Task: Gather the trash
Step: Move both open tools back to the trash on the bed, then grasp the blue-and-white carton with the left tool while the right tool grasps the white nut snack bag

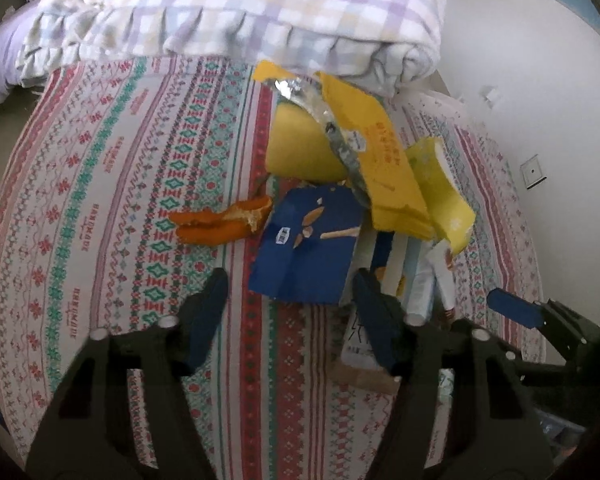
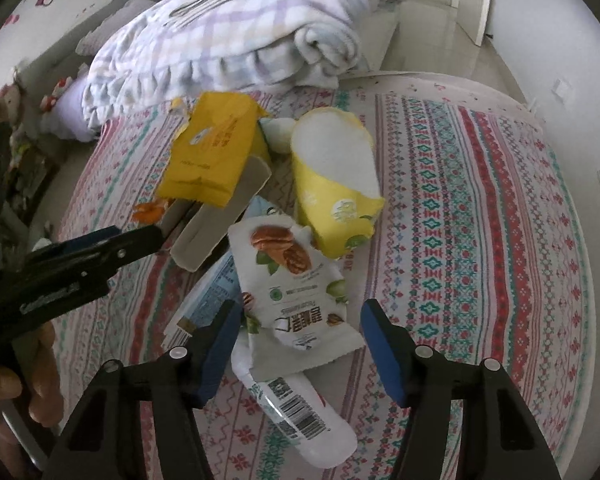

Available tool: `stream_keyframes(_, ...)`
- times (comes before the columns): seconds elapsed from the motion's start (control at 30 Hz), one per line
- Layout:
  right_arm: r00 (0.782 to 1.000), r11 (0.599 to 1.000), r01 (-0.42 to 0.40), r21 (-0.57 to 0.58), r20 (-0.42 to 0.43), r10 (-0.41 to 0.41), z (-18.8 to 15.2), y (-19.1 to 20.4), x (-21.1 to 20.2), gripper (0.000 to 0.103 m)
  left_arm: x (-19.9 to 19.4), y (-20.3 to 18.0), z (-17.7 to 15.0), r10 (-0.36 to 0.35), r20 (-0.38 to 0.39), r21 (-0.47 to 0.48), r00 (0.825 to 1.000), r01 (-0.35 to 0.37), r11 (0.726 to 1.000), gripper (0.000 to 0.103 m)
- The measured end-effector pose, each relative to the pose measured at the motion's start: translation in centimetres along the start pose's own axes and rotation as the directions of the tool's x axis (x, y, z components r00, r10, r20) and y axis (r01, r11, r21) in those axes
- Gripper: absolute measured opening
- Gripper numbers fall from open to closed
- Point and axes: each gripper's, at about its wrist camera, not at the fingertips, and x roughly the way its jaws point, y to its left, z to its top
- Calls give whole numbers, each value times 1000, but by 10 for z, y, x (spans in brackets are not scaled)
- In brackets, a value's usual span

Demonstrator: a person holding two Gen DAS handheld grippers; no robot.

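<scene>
Trash lies heaped on a patterned bedsheet. In the left wrist view my left gripper stands open over the near edge of a flattened blue carton; its pads flank the carton without squeezing it. An orange peel lies to the carton's left, and a torn yellow packet behind it. In the right wrist view my right gripper is open astride a white pecan pouch, which lies on a white barcoded tube. A yellow-and-white paper container lies behind.
A folded plaid blanket sits at the far end of the bed. Grey cardboard and a light blue carton lie in the heap. The left gripper and a person's hand appear at the left. White wall and floor lie to the right.
</scene>
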Motion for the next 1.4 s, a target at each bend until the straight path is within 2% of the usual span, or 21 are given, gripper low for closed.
stream_keyframes(0.13, 1000, 999, 5, -37, -18, -5, -3, 10, 5, 56, 4, 5, 0, -68, -15, -24, 998, 67, 997, 38)
stream_keyframes(0.17, 1000, 999, 9, -44, -19, -10, -3, 12, 6, 56, 3, 3, 0, -77, -12, -15, 997, 77, 997, 31)
stream_keyframes(0.2, 1000, 999, 8, -48, -17, -8, -4, 13, 7, 53, 2, 1, 0, -83, -10, -5, 997, 83, 997, 21)
stream_keyframes(0.23, 1000, 999, 9, -52, -19, -10, -4, 14, 8, 50, 1, 0, -1, -87, -8, 0, 996, 87, 996, 17)
stream_keyframes(0.3, 1000, 998, 13, -53, -23, -14, -4, 14, 10, 47, -2, -2, -1, -82, -2, 9, 997, 82, 997, 12)
stream_keyframes(0.4, 999, 997, 44, -59, -19, -46, -4, 13, 12, 45, -6, -1, 0, -79, 5, 14, 997, 78, 997, 9)
stream_keyframes(0.57, 998, 997, 50, -63, -19, -52, -3, 11, 13, 44, -13, 1, 0, -71, 18, 29, 997, 70, 997, 5)
stream_keyframes(0.73, 999, 996, 47, -75, -15, -48, -4, 13, 11, 29, -17, 4, -3, -74, 17, 28, 997, 73, 997, 3)
stream_keyframes(0.9, 999, 996, 34, -78, -1, -35, -5, 13, 5, 26, -22, 9, -8, -83, 9, 18, 996, 83, 996, 3)
stream_keyframes(0.97, 999, 996, 35, -80, -3, -35, -5, 13, 5, 29, -26, 13, -10, -91, 4, 6, 996, 91, 996, 3)
stream_keyframes(1.0, 999, 996, 44, -81, -6, -45, -5, 14, 6, 37, -27, 14, -10, -93, 4, 3, 996, 93, 996, 3)
stream_keyframes(1.03, 998, 994, 61, -85, -8, -62, -5, 15, 7, 52, -26, 16, -10, -94, 6, 2, 996, 94, 996, 3)
stream_keyframes(1.07, 997, 993, 78, -92, -5, -79, -5, 17, 8, 57, -28, 17, -11, -94, 8, 0, 996, 94, 996, 3)
stream_keyframes(1.2, 992, 980, 124, -157, -1, -126, -7, 30, 14, 59, -31, 20, -13, -88, 13, 3, 996, 88, 996, 2)
stream_keyframes(1.27, 983, 964, 182, -193, 4, -185, -9, 35, 19, 59, -30, 21, -13, -85, 13, 0, 996, 85, 996, 2)
stream_keyframes(1.3, 976, 954, 214, -212, 6, -218, -10, 38, 22, 58, -30, 21, -13, -86, 13, -2, 996, 86, 996, 2)
stream_keyframes(1.37, 970, 945, 238, -227, 7, -242, -10, 39, 26, 47, -30, 22, -14, -88, 13, -5, 996, 88, 996, 2)
stream_keyframes(1.4, 971, 946, 234, -225, 6, -238, -10, 38, 25, 27, -31, 23, -14, -89, 15, -4, 996, 90, 996, 1)
